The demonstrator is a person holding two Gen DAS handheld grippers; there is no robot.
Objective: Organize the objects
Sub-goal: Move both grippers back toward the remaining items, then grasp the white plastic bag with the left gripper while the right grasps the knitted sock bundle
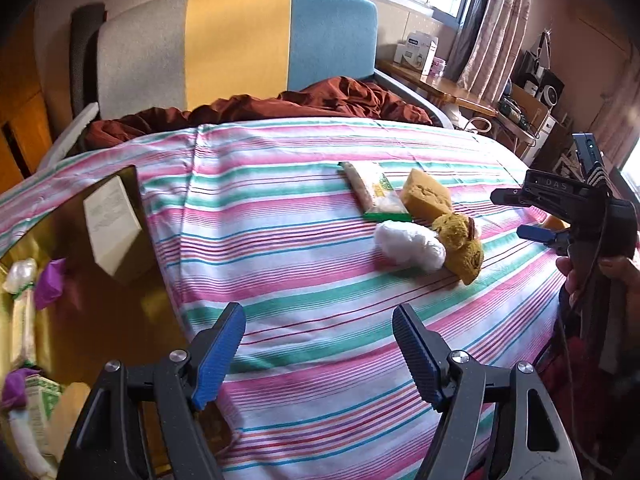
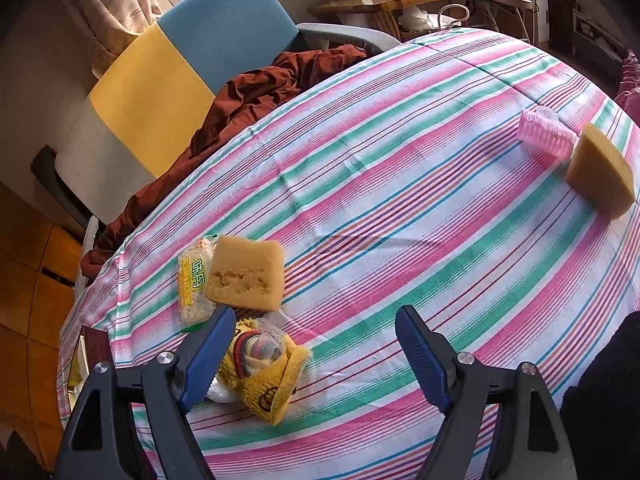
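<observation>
A striped bedsheet [image 1: 304,208] carries a small heap: a green-edged snack packet [image 1: 376,192], a yellow sponge block [image 1: 426,196], a white crumpled bag [image 1: 408,246] and a yellow knit sock bundle [image 1: 460,248]. My left gripper [image 1: 320,356] hangs open over bare sheet, short of the heap. My right gripper [image 2: 316,356] is open too. The sock bundle [image 2: 264,372] lies on the bed just inside its left finger, untouched, with the sponge block [image 2: 246,276] and the packet [image 2: 194,280] beyond. A pink hair roller [image 2: 546,134] and a wedge-shaped sponge [image 2: 600,172] lie far right.
A shiny gold box [image 1: 80,320] at the left holds a cream carton [image 1: 114,228], purple wraps and several packets. A rust-brown blanket [image 1: 256,108] and a grey, yellow and blue headboard [image 1: 236,44] close the far side. A wooden side table [image 1: 436,80] stands right.
</observation>
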